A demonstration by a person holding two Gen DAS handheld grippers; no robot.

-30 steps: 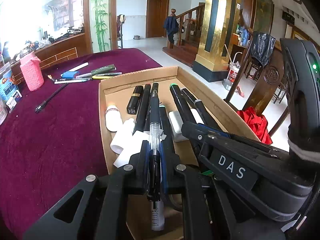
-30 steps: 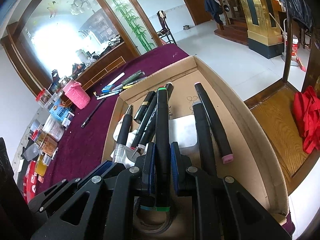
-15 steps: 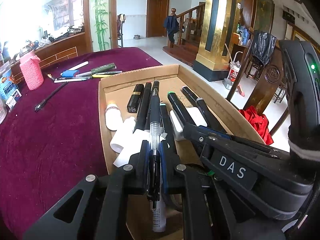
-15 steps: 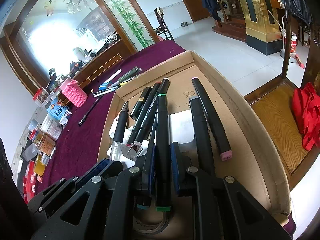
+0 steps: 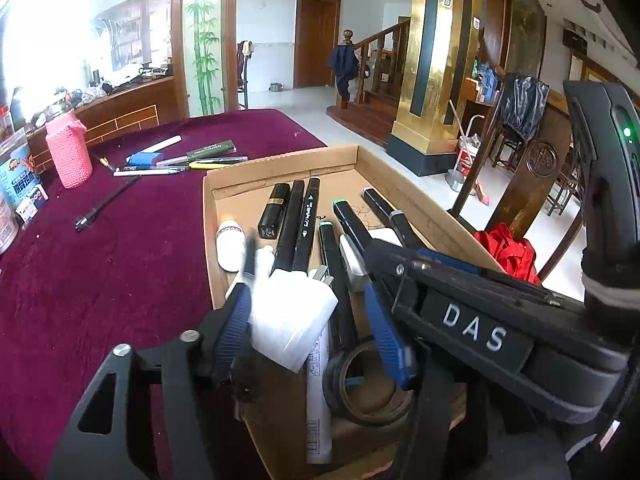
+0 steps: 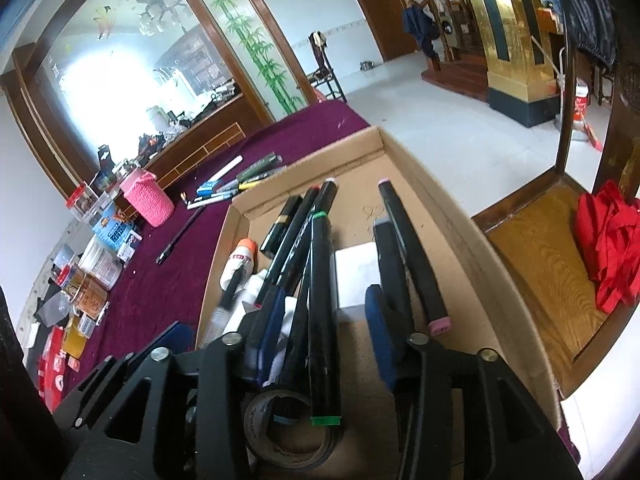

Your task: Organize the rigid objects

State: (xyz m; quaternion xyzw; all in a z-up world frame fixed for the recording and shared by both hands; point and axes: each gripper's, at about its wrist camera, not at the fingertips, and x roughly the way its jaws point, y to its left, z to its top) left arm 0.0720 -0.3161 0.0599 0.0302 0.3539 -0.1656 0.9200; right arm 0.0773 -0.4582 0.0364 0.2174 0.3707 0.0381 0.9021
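A cardboard box (image 5: 408, 200) (image 6: 448, 216) on the maroon table holds several black markers, a lipstick (image 5: 274, 210), white tubes and a tape roll (image 5: 366, 386) (image 6: 286, 428). My left gripper (image 5: 308, 316) is open over the box's near end, above white tubes (image 5: 292, 316). A clear-barrelled pen (image 6: 230, 296) lies blurred at the box's left side. My right gripper (image 6: 320, 332) is open; the green-capped marker (image 6: 322, 300) lies loose between its fingers.
Loose pens and markers (image 5: 180, 158) and a black pen (image 5: 106, 204) lie on the table (image 5: 100, 280) beyond the box. A pink knitted cup (image 5: 68, 152) and tins stand far left. A wooden chair with red cloth (image 5: 506, 250) stands right of the table.
Both grippers opened. The left let go of the clear pen, which dropped left in the box. The right released the green-capped marker, which now rests in the box.
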